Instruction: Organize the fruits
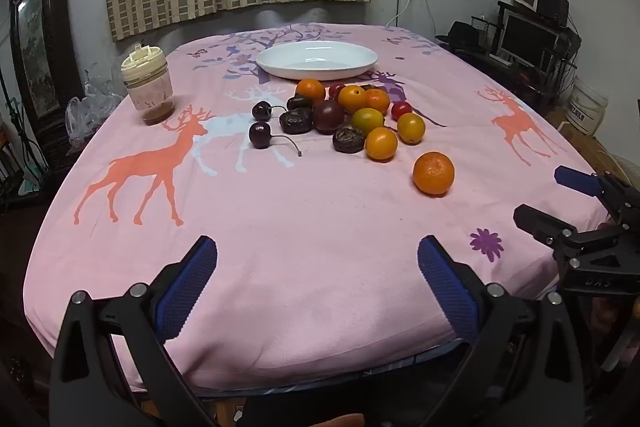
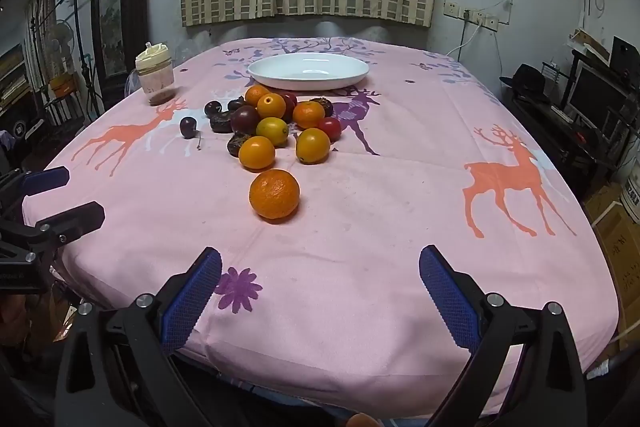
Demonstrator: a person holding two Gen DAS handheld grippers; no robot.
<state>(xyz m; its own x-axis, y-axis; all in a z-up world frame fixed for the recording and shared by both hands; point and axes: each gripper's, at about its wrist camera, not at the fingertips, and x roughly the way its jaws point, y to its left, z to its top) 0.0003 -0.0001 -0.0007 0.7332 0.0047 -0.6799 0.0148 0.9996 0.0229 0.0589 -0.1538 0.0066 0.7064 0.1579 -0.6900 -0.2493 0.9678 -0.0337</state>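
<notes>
A pile of fruit (image 1: pixel 352 111) lies on the pink deer-print tablecloth (image 1: pixel 304 227): oranges, dark plums, cherries, small tomatoes. One orange (image 1: pixel 433 173) sits apart, nearest me; it also shows in the right wrist view (image 2: pixel 274 193). An empty white oval plate (image 1: pixel 317 60) stands behind the pile, also in the right wrist view (image 2: pixel 308 71). My left gripper (image 1: pixel 318 259) is open and empty over the table's near edge. My right gripper (image 2: pixel 320 267) is open and empty, in front of the lone orange. Each gripper shows at the edge of the other's view.
A lidded plastic jar (image 1: pixel 148 85) stands at the table's far left. Crumpled plastic bags (image 1: pixel 84 111) lie beyond the left edge. Curtains hang behind the table. Shelves with a monitor (image 1: pixel 528 39) and a white bucket (image 1: pixel 586 107) stand to the right.
</notes>
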